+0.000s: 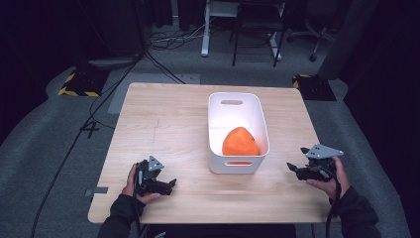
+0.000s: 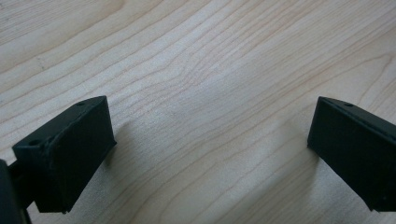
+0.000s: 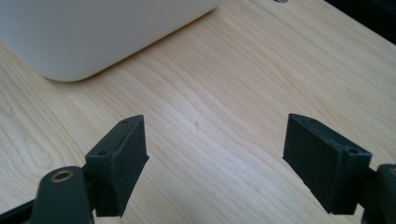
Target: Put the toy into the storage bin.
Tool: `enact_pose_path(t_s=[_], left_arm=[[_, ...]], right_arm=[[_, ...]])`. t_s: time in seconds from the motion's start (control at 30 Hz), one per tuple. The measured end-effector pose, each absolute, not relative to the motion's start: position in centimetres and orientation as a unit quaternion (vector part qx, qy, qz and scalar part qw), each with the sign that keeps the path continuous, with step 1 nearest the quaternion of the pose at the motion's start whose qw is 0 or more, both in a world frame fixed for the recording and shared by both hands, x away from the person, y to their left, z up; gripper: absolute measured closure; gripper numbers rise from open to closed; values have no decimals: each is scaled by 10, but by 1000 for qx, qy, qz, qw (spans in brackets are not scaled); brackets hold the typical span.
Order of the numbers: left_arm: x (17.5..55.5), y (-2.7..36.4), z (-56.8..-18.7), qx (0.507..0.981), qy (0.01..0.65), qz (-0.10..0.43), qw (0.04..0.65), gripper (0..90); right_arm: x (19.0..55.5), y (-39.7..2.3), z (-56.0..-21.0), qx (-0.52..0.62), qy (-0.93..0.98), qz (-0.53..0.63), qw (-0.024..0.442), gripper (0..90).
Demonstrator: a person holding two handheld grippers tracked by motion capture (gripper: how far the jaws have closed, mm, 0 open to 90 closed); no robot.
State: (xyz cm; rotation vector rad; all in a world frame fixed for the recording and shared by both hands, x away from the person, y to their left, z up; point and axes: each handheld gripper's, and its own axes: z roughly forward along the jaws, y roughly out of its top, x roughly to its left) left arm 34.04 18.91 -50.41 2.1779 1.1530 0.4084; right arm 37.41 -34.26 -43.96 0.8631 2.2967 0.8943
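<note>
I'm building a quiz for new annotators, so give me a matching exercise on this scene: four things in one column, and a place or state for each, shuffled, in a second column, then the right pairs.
Things:
1. orange object
2. white bin
3. left gripper
4. right gripper

Places or states:
A. open, near the table's front left, over bare wood
B. lies inside the container
C. open, at the table's right edge, beside the container
D. stands on the table, right of its middle

Pairs: 1-B, 2-D, 3-A, 4-C
</note>
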Motion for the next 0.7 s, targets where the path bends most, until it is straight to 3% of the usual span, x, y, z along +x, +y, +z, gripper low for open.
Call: enact_pose_path(t_s=[0.7], left_arm=[[340,189,-504,827,438,155,316,6]], right_arm=[[360,-367,-465,350,852,306,240,217]])
